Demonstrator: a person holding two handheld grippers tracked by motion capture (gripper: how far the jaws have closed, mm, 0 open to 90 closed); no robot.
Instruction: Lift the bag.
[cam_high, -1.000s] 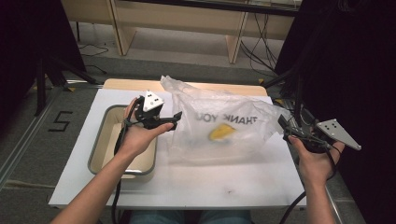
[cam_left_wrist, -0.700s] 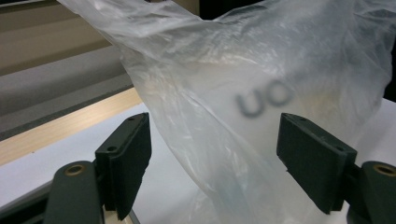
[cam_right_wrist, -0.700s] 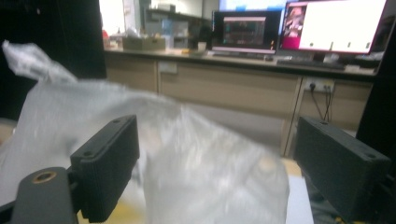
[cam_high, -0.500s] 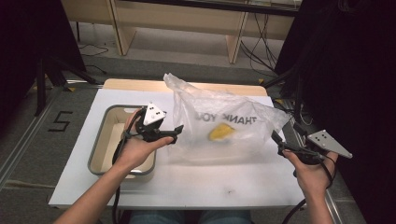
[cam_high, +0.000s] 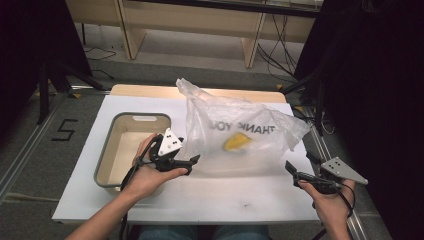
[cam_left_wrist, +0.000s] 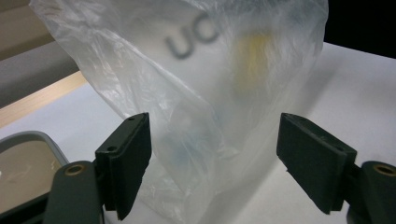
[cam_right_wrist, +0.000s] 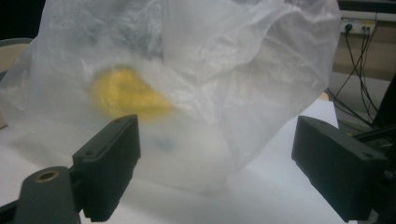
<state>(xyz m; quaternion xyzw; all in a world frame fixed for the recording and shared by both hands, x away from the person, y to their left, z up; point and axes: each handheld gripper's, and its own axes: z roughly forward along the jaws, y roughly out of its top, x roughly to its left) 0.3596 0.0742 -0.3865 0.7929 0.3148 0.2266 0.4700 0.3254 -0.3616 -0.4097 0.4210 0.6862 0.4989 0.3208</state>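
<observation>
A translucent white plastic bag printed "THANK YOU" stands slumped in the middle of the white table. Inside it a yellow object shows blurred through the plastic. My left gripper is open at the bag's near left corner, apart from it. In the left gripper view the bag and the yellow object lie just beyond the left gripper. My right gripper is open off the bag's near right corner. In the right gripper view the bag and yellow object sit ahead of the right gripper.
A grey tub with a beige inside stands on the table's left part, under my left hand; its corner shows in the left gripper view. Wooden shelving and cables lie beyond the far edge. A dark curtain hangs at the right.
Both grippers have drawn back from the bag's two sides toward the near edge. The bag now stands free and has bunched up taller.
</observation>
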